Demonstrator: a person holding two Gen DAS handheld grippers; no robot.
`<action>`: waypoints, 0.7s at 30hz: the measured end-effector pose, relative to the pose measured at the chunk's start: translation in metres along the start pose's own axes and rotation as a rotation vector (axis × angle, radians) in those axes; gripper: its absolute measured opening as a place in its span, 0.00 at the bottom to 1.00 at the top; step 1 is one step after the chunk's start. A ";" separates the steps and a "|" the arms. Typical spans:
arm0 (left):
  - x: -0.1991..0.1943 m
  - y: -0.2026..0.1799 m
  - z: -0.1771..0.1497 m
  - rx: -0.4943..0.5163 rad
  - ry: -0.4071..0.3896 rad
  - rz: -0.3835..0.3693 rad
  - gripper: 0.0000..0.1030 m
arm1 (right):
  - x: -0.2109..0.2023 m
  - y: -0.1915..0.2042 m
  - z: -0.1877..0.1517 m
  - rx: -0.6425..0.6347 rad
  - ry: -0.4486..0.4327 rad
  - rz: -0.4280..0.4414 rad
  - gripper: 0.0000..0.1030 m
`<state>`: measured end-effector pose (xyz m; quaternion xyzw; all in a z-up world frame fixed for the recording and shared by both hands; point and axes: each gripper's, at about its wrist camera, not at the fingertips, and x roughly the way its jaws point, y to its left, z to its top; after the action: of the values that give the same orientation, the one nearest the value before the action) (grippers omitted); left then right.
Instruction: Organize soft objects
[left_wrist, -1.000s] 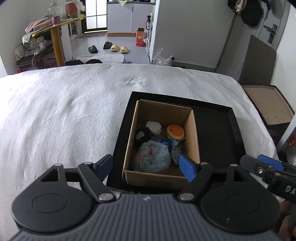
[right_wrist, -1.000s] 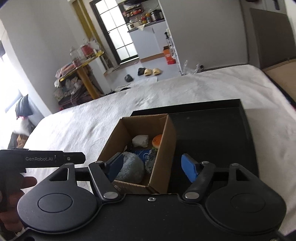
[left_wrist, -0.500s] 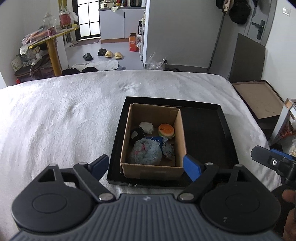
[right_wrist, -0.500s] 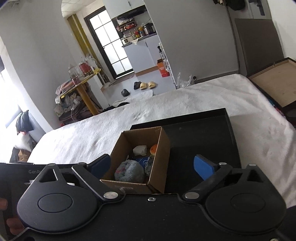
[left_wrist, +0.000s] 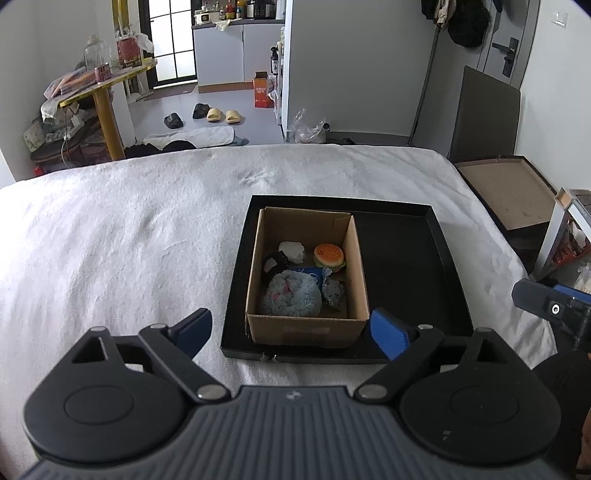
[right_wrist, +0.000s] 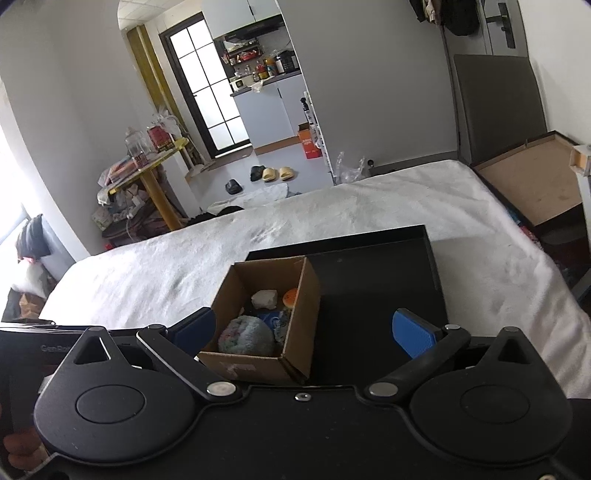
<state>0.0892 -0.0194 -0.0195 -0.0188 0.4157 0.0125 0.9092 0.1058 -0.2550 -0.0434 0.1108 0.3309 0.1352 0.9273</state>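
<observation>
A cardboard box (left_wrist: 306, 326) (right_wrist: 255, 365) stands in the left half of a black tray (left_wrist: 406, 266) (right_wrist: 373, 273) on the white bed. In it lie a fluffy blue-grey ball (left_wrist: 290, 298) (right_wrist: 245, 336), a burger toy (left_wrist: 328, 255) (right_wrist: 290, 297), a white lump (left_wrist: 291, 251) (right_wrist: 264, 298), a black piece (left_wrist: 274, 262) and a small grey toy (left_wrist: 333, 291). My left gripper (left_wrist: 291, 330) is open and empty, above the near edge of the box. My right gripper (right_wrist: 301, 332) is open and empty, held near the box's right corner.
The white bedspread (left_wrist: 110, 240) spreads left and behind the tray. A brown open case (left_wrist: 506, 192) stands right of the bed. A cluttered yellow table (left_wrist: 99, 85) and slippers (left_wrist: 218, 114) are on the floor beyond.
Both grippers have pulled back and up from the box, which now looks smaller and farther. Both stay open. The toys in the box have not moved.
</observation>
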 end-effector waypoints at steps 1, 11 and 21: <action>-0.002 0.000 -0.001 0.001 -0.002 0.002 0.91 | -0.002 0.000 -0.001 0.001 0.000 -0.003 1.00; -0.021 0.005 -0.010 -0.002 -0.033 0.003 0.97 | -0.014 0.000 -0.010 0.006 -0.005 -0.064 1.00; -0.043 0.001 -0.021 0.023 -0.059 -0.010 0.97 | -0.036 0.007 -0.013 0.006 -0.008 -0.083 1.00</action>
<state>0.0454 -0.0196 -0.0002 -0.0100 0.3887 0.0039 0.9213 0.0691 -0.2583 -0.0298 0.1004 0.3317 0.0951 0.9332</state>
